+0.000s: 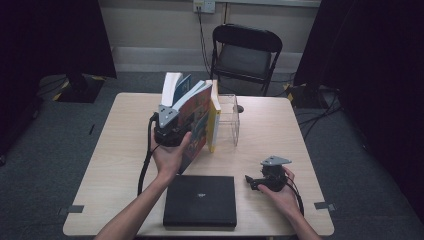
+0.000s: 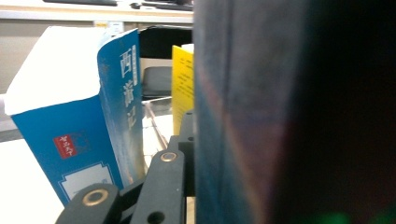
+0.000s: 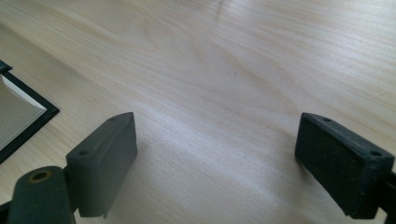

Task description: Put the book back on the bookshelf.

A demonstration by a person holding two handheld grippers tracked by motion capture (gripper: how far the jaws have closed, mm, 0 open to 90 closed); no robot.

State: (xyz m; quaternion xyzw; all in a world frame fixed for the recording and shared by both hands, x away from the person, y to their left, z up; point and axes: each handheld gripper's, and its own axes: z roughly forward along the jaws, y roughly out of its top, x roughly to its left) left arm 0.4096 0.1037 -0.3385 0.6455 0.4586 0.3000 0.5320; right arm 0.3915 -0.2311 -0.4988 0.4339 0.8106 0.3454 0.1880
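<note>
At table centre, left tool (image 1: 176, 131) clamped on large colourful picture book (image 1: 196, 117), tilted against yellow book (image 1: 214, 122) beside clear wire rack (image 1: 231, 118). Keep it upright, ease rightward. Right tool (image 1: 252, 182) apart, idle near black book (image 1: 200, 200).

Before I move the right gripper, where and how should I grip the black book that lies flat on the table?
The black book lies flat, so its covers cannot be pinched from above. Probably bring the open right gripper in level from the book's right side and close the jaws over its right edge, one above and one beneath.
</note>
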